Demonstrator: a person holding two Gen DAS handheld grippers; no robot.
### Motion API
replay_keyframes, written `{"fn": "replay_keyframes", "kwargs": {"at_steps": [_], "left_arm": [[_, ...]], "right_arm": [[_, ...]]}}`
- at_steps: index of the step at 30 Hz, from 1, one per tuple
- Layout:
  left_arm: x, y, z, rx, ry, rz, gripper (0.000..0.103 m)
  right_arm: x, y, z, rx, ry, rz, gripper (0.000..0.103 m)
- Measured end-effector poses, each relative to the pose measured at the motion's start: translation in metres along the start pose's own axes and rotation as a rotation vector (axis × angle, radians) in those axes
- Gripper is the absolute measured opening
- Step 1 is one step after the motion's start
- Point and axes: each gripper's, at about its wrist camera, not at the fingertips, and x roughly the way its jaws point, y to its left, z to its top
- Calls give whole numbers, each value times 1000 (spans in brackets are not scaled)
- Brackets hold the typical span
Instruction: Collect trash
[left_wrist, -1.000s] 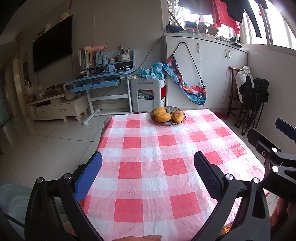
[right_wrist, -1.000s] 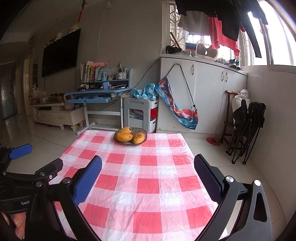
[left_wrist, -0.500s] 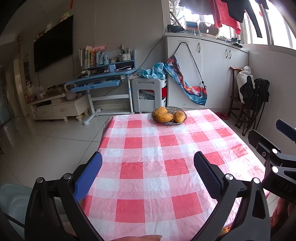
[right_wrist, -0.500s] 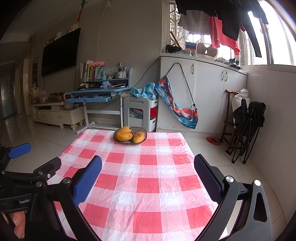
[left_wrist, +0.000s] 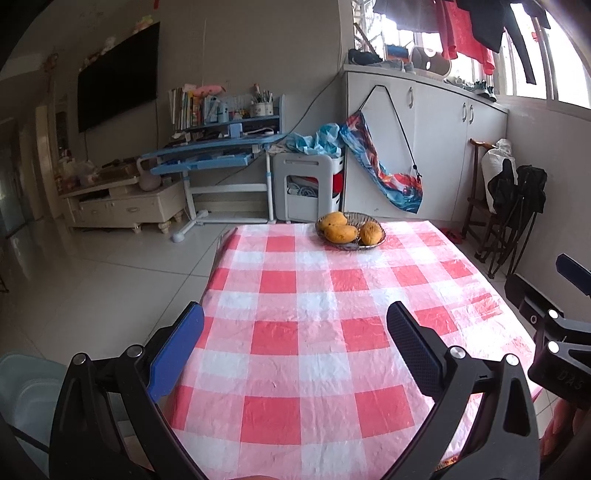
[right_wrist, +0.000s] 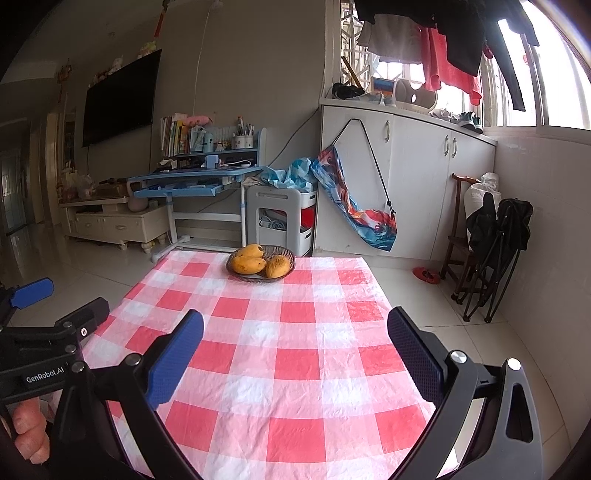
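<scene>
Where the red-and-white checked plastic tablecloth (left_wrist: 295, 325) ends farthest, three yellow mangoes (left_wrist: 341, 232) are held in one woven basket (left_wrist: 376, 244); above it, the left gripper (left_wrist: 295, 343) and right gripper (right_wrist: 295, 345) are spread wide, empty.

Window daylight; blown-out glare; fisheye warp

Red-and-white checked tablecloth (left_wrist: 314, 332). Yellow-orange mangoes (left_wrist: 341, 232) in dark wire basket (left_wrist: 380, 242) at far edge of tablecloth. Beyond tablecloth: pale blue desk (right_wrist: 192, 181), white cabinet (right_wrist: 417, 177), blue-orange patterned bag (right_wrist: 354, 206), black TV (right_wrist: 122, 98).
</scene>
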Motion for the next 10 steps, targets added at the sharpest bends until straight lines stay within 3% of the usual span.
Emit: {"fn": "replay_keyframes", "kwargs": {"at_steps": [10], "left_arm": [[6, 8, 1, -21, 45, 8, 96]], "right_arm": [[27, 15, -9, -54, 132, 22, 95]]}}
